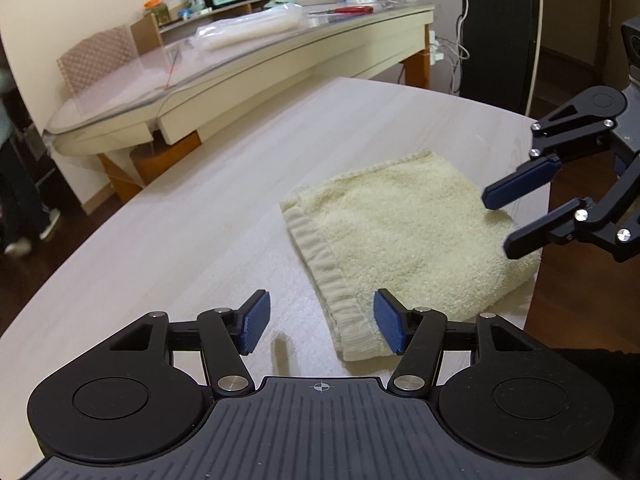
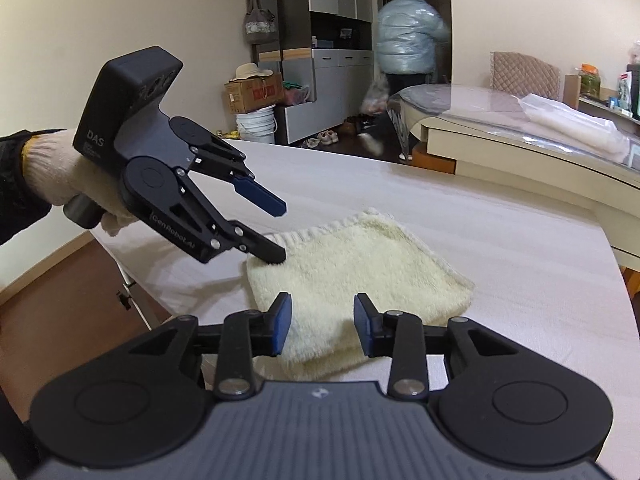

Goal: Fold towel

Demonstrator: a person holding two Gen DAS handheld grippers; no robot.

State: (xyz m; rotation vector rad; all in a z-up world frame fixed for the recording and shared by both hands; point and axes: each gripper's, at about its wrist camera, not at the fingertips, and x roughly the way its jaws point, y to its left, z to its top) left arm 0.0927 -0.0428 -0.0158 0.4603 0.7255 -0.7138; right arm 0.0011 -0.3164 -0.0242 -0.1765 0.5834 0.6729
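**Mia:** Where was the towel (image 1: 404, 236)?

**Ben:** It lay flat on the pale table (image 1: 192, 216), already folded into a small thick square. In the left wrist view it sat at about two o'clock from the middle of the picture, close to the table's edge on that side.

**Mia:** Were the grabbers holding it?

**Ben:** No. The left gripper (image 1: 320, 326) had its jaws apart, and nothing was pinched. The ribbed hem of the towel ran between its two blue pads, but the pads did not press on it. The right gripper (image 2: 322, 330) also had its jaws apart, not as wide. It hung over the towel's near edge and held nothing.

**Mia:** So was the folding done?

**Ben:** I think it was nearly done, or done. Both grabbers looked like they had let go.

**Mia:** What could go wrong?

**Ben:** In the right wrist view, the left gripper's lower finger (image 2: 268, 250) looked like it touched the fluffy corner at about nine o'clock. If that hand pulled away fast, the finger could snag the loops and drag the top layer open.

**Mia:** Anything else?

**Ben:** The towel was soft and puffy, so the fold might spring up by itself. And it sat near the table's edge, so a bump could push it off.
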